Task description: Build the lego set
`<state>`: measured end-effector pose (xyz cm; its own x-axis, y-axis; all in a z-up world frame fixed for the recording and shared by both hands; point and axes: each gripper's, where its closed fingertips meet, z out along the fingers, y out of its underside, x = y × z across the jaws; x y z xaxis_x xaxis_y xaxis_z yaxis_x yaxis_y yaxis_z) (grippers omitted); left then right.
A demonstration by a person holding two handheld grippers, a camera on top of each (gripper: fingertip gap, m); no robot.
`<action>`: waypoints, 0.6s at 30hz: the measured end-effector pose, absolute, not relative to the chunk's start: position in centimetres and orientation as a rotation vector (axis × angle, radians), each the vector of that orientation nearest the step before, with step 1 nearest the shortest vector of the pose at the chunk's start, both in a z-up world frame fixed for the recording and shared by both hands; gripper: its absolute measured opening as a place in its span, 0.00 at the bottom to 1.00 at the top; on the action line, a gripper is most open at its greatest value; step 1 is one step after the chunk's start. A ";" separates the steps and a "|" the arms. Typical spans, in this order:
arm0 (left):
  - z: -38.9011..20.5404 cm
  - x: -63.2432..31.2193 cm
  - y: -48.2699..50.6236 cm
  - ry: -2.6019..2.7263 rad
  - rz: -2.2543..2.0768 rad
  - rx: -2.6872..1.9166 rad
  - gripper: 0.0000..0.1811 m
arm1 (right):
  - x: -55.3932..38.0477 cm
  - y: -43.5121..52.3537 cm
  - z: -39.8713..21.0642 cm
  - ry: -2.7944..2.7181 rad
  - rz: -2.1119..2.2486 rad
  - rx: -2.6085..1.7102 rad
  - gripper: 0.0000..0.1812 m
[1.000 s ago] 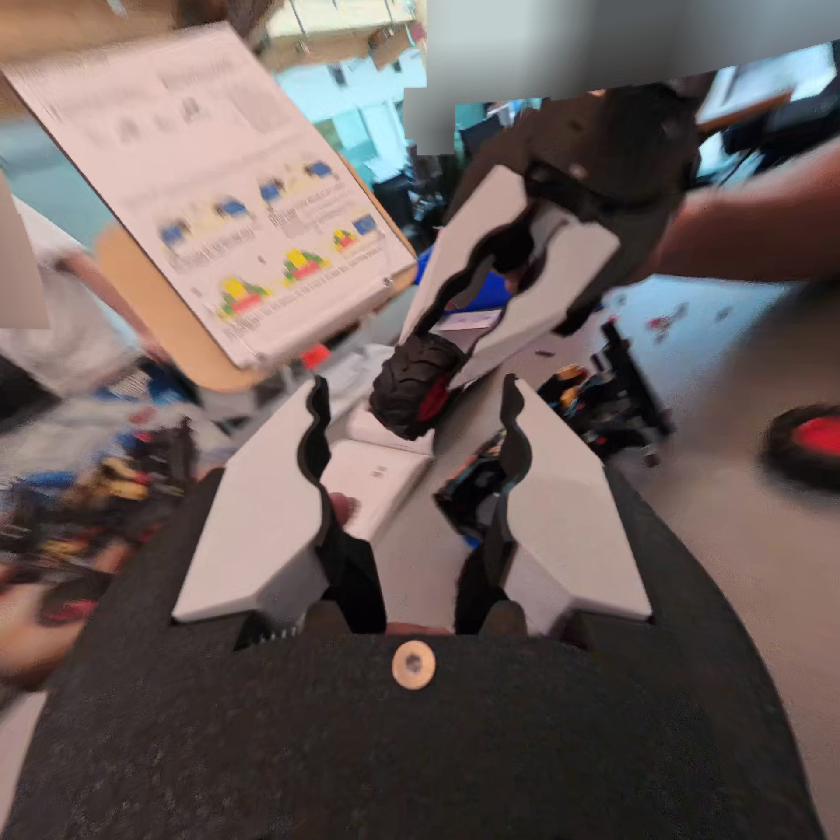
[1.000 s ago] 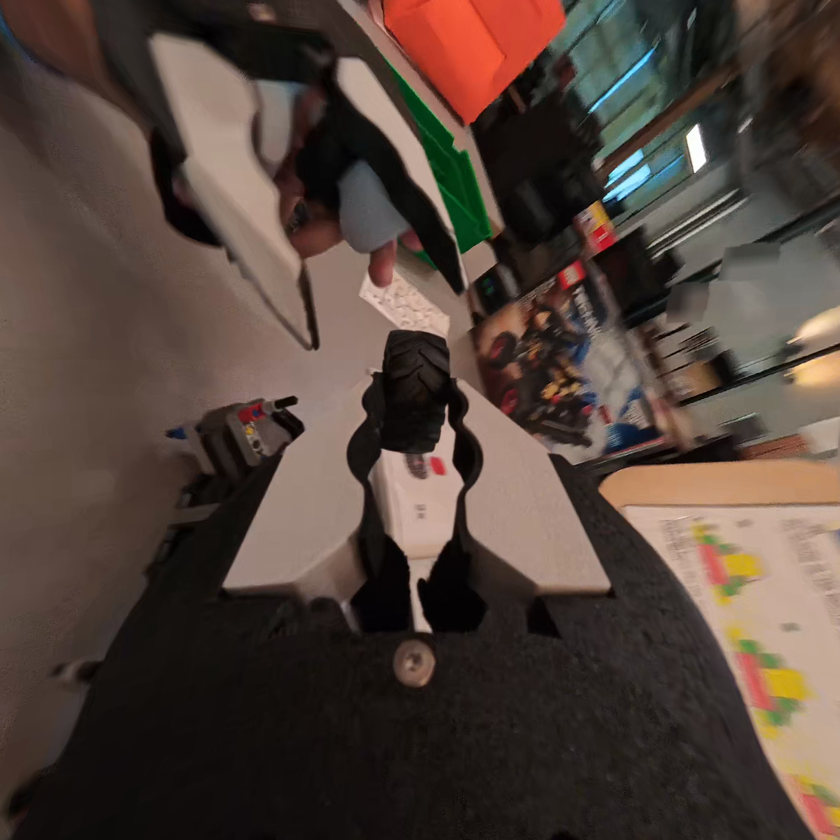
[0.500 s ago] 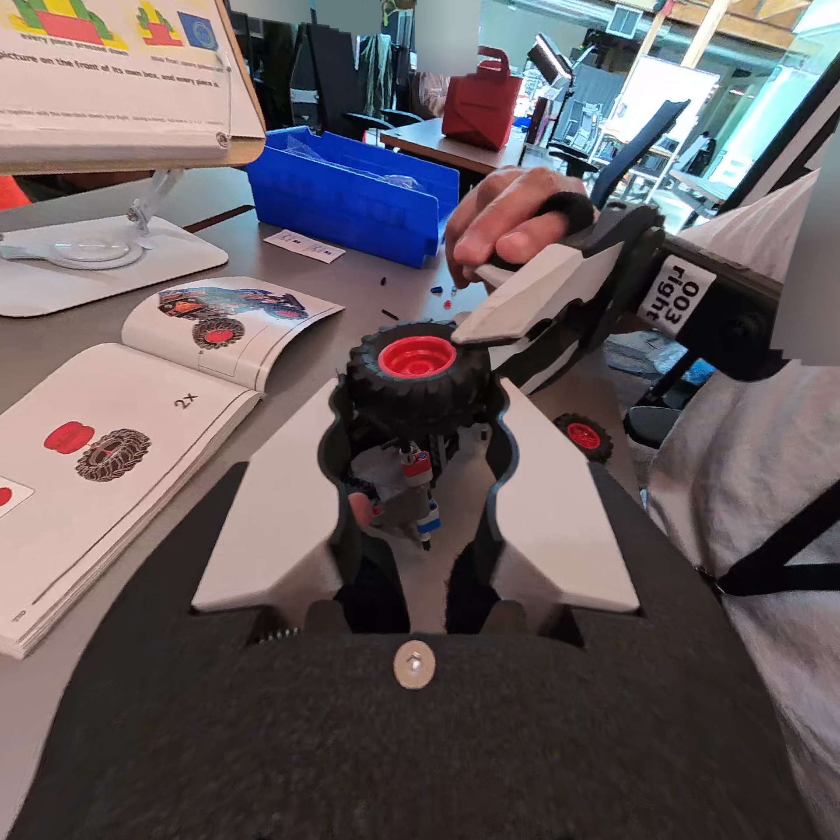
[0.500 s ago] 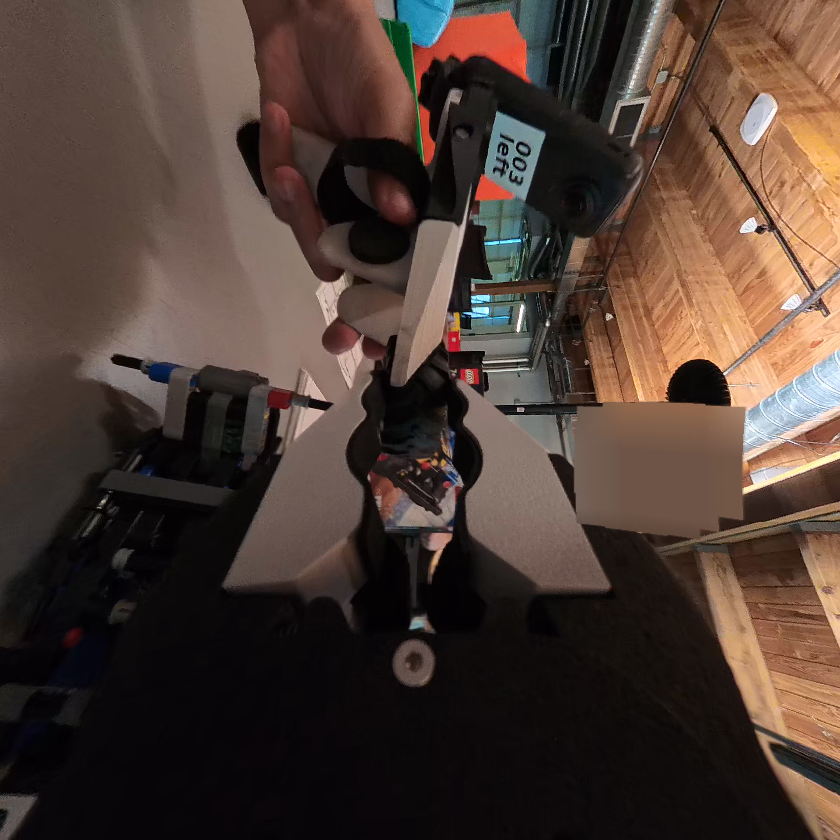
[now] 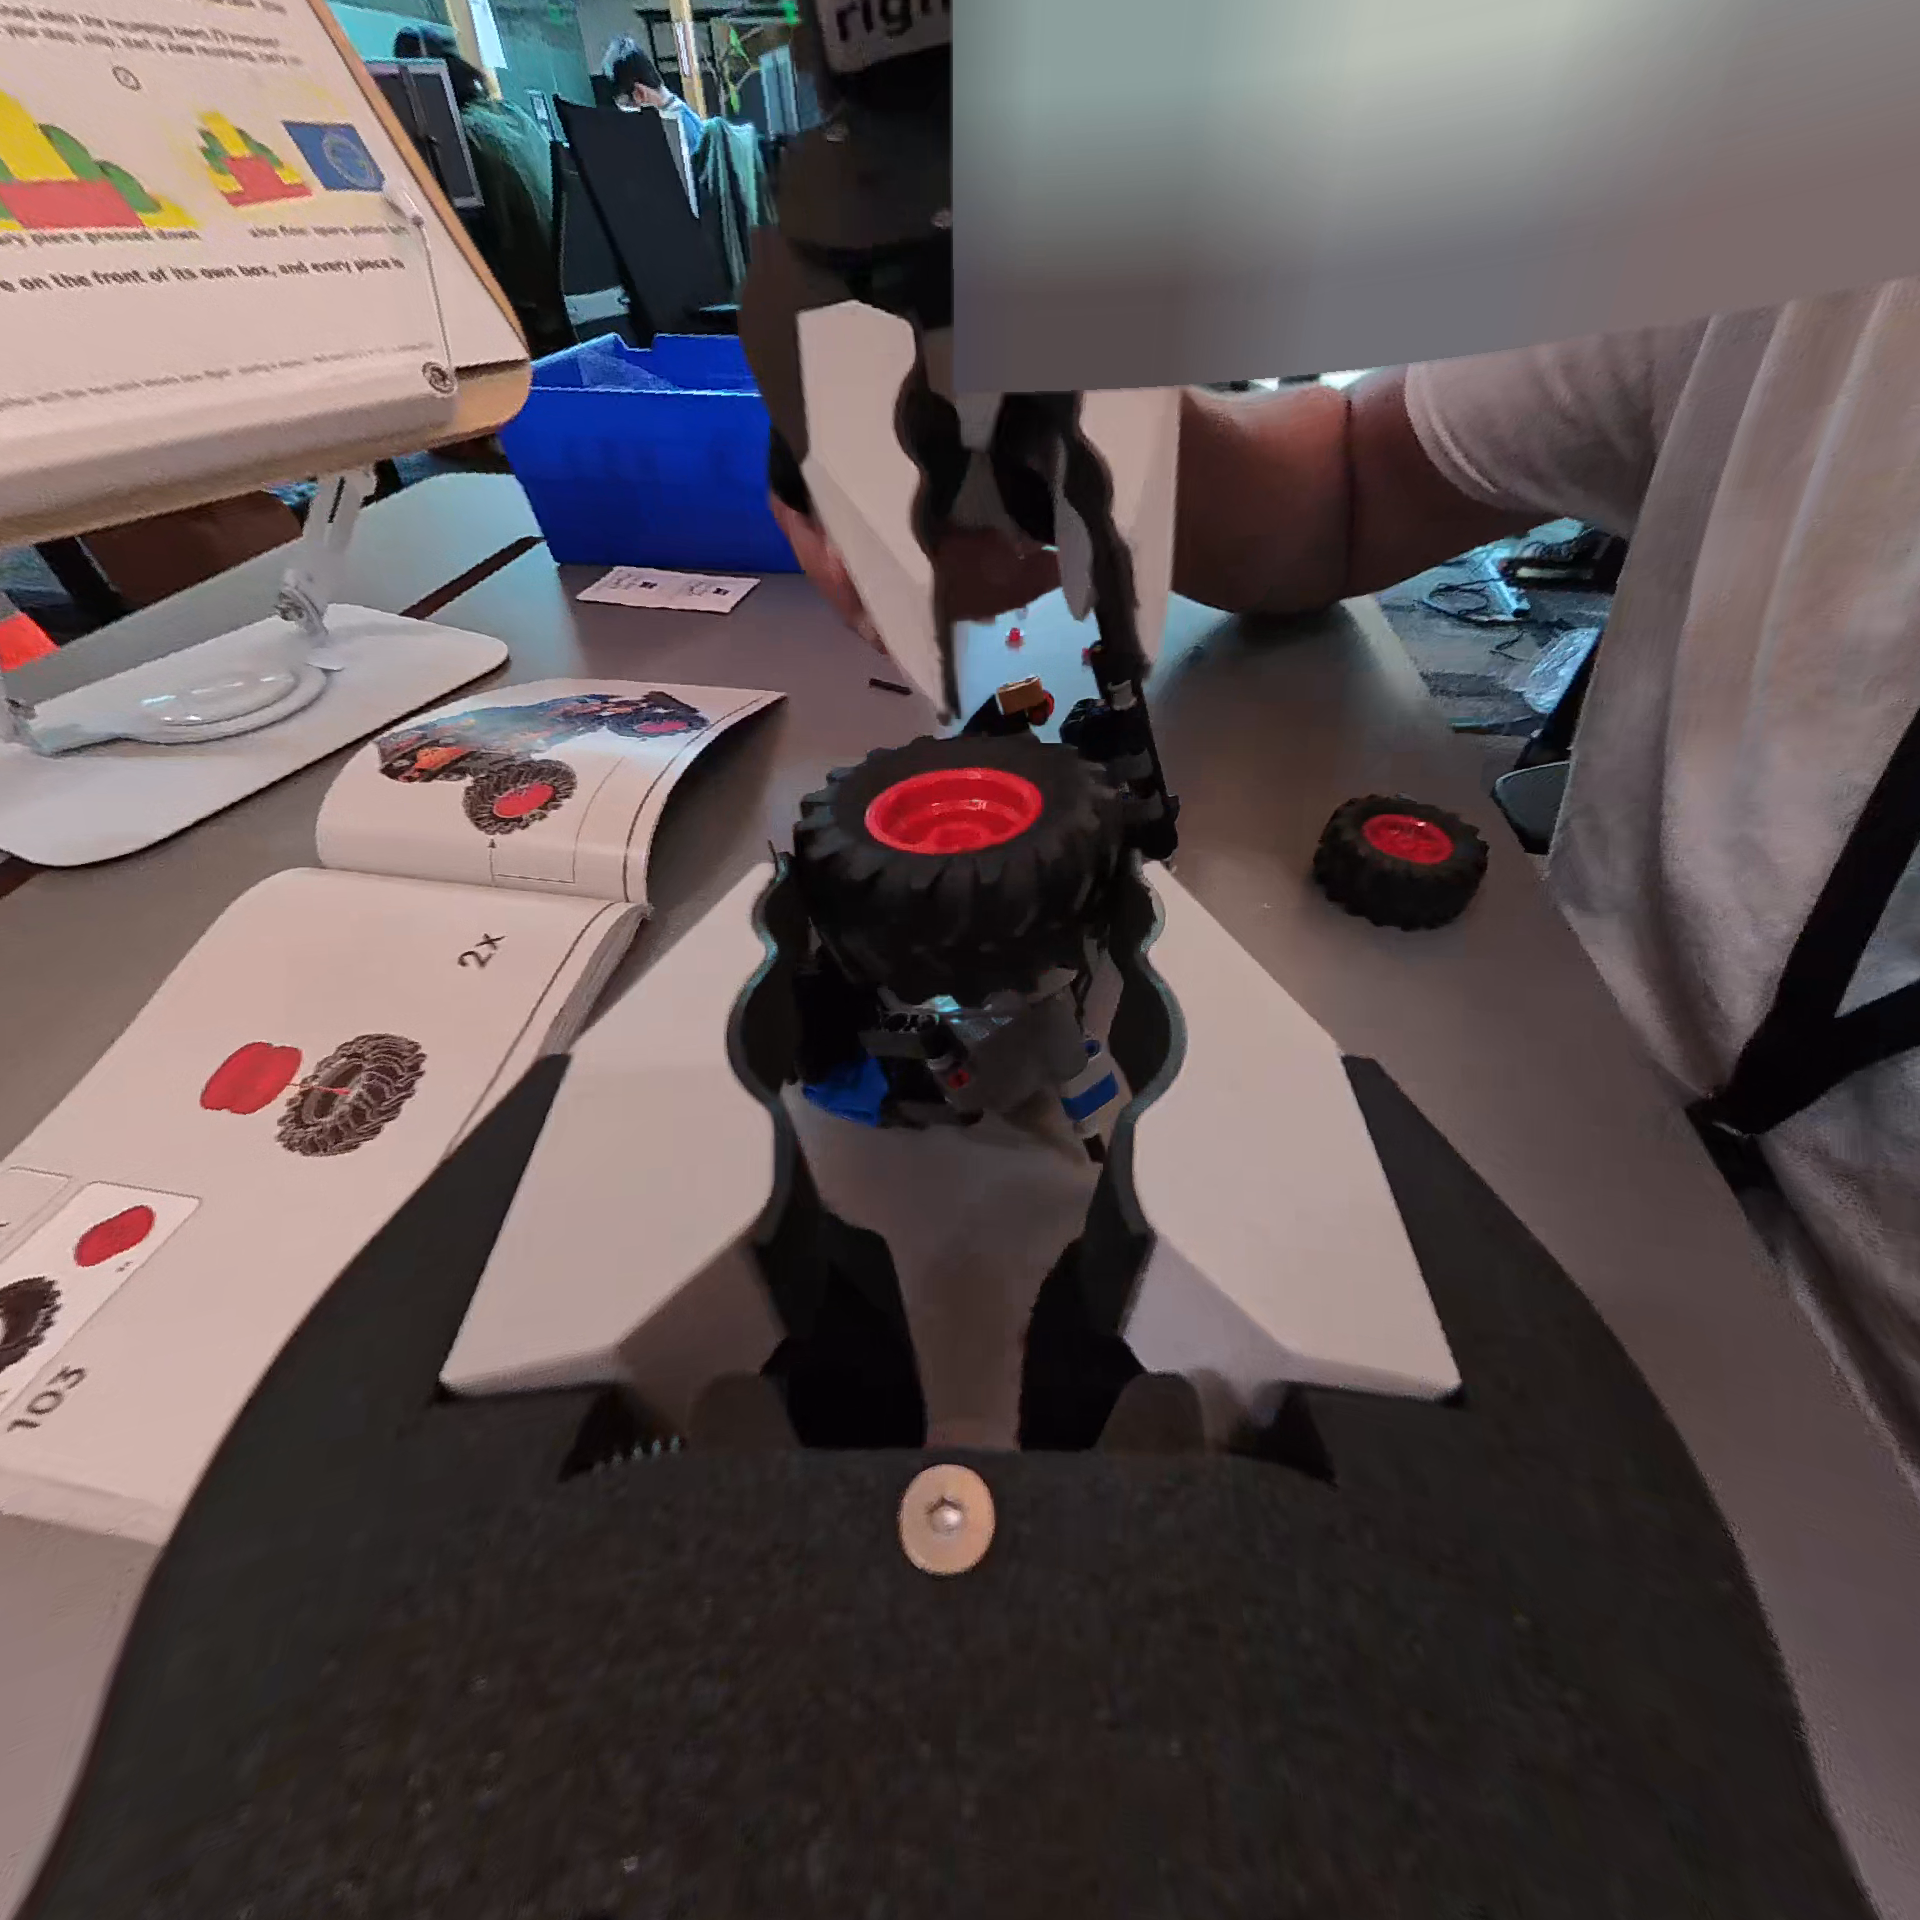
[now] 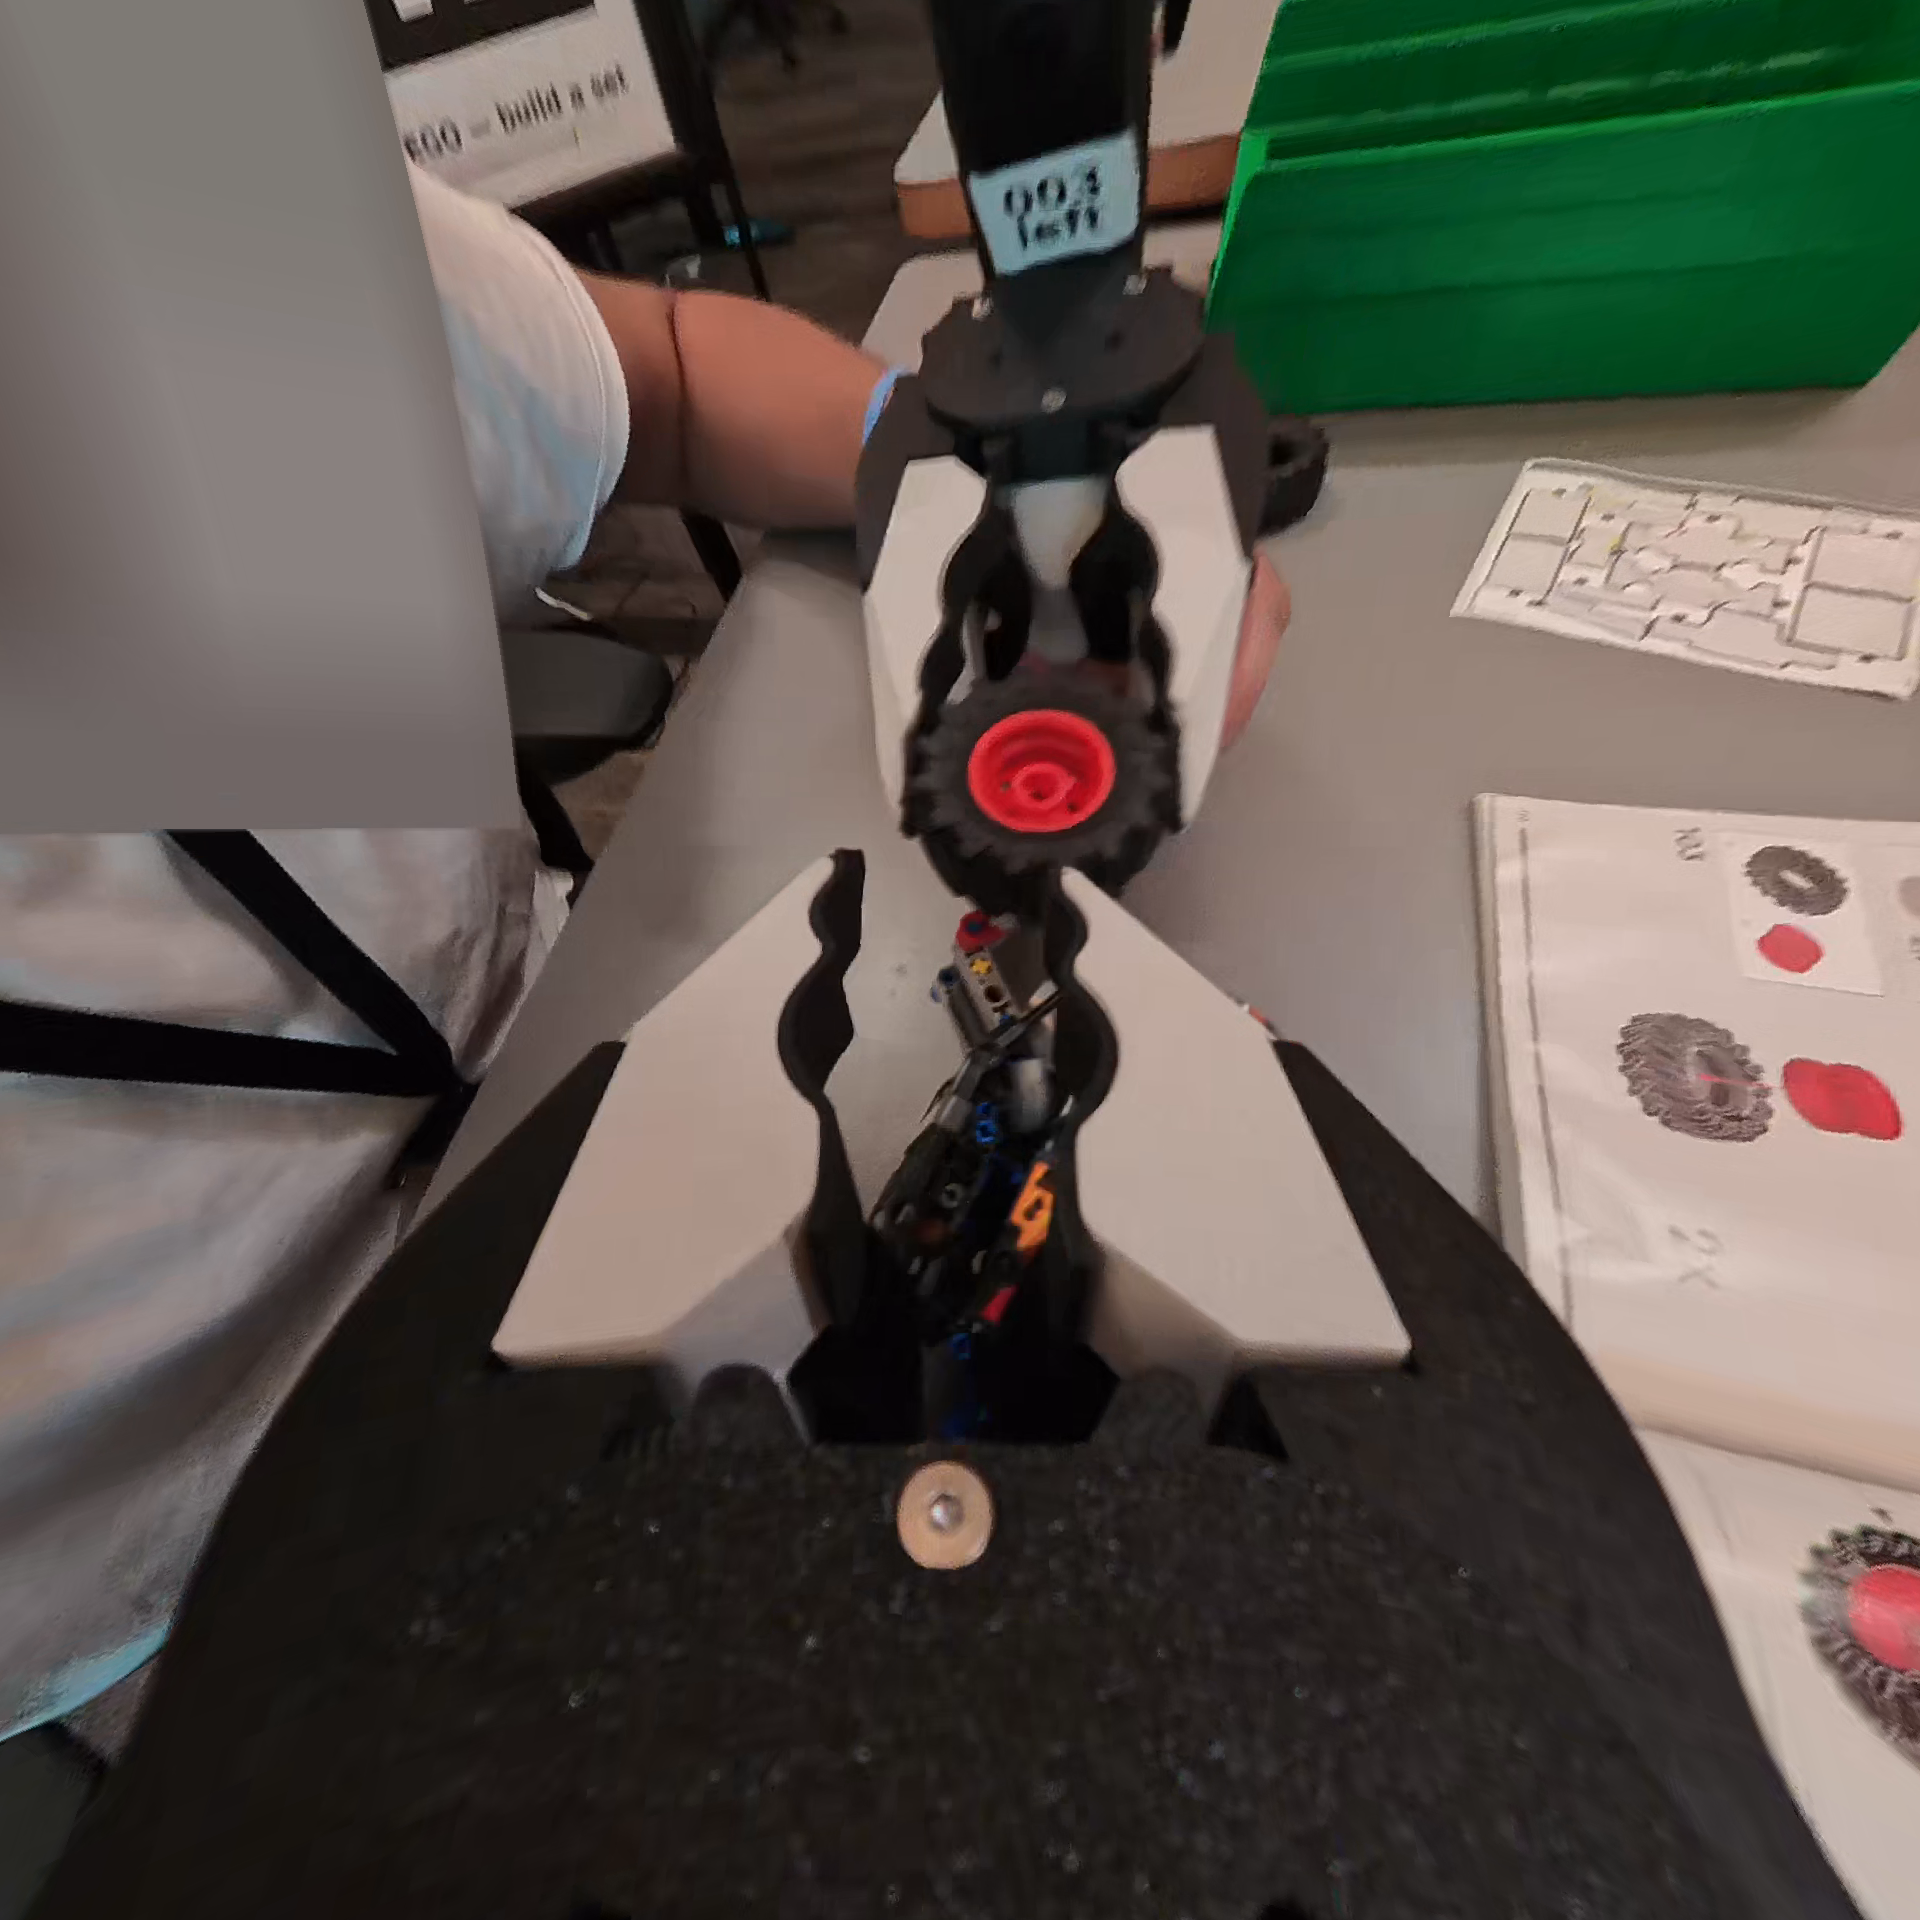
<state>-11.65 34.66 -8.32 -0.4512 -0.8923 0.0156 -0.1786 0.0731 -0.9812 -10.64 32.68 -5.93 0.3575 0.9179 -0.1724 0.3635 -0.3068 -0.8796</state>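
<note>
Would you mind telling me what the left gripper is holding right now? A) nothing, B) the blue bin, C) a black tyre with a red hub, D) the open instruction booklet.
C: the left gripper is closed around the black tyre with a red hub, its fingers pressing on the tread from both sides.

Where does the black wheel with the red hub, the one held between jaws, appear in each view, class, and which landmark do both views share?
Left wrist view: the wheel sits centre frame, between this gripper's own jaws.
Right wrist view: the wheel sits upper centre, held by the far gripper.
Shared landmark: the open instruction booklet on the grey table.
</note>
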 end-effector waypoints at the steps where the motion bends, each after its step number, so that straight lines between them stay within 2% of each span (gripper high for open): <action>1: -8.3 -11.6 34.6 1.711 -1.444 -1.081 0.31 | -10.6 33.2 -5.6 -1.118 0.906 -1.825 0.22; 4: -7.8 -11.3 34.5 1.681 -1.474 -1.089 0.31 | -11.2 33.9 -6.4 -1.198 0.888 -1.841 0.34; 7: -7.7 -10.9 34.7 1.651 -1.401 -1.117 0.31 | -11.9 34.4 -7.4 -1.238 0.833 -1.869 0.39; 10: -7.8 -10.5 34.9 1.635 -1.275 -1.123 0.31 | -11.6 34.9 -7.3 -1.202 0.790 -1.863 0.33; 14: -8.3 -9.7 35.5 1.596 -0.992 -1.178 0.31 | -11.5 35.6 -7.3 -1.074 0.856 -1.939 0.36; 16: -8.4 -9.5 35.1 1.596 -0.908 -1.184 0.31 | -11.5 35.6 -7.5 -1.032 0.869 -1.989 0.31; 18: -8.5 -9.5 35.0 1.591 -0.825 -1.179 0.31 | -11.6 35.5 -7.6 -1.013 0.845 -2.023 0.31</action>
<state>-9.49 34.96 -8.53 -0.0775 -0.9519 -0.2965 -0.3065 0.3057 -0.9014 -11.60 35.51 -7.64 0.4785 0.8464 -0.2336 0.3814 -0.4400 -0.8130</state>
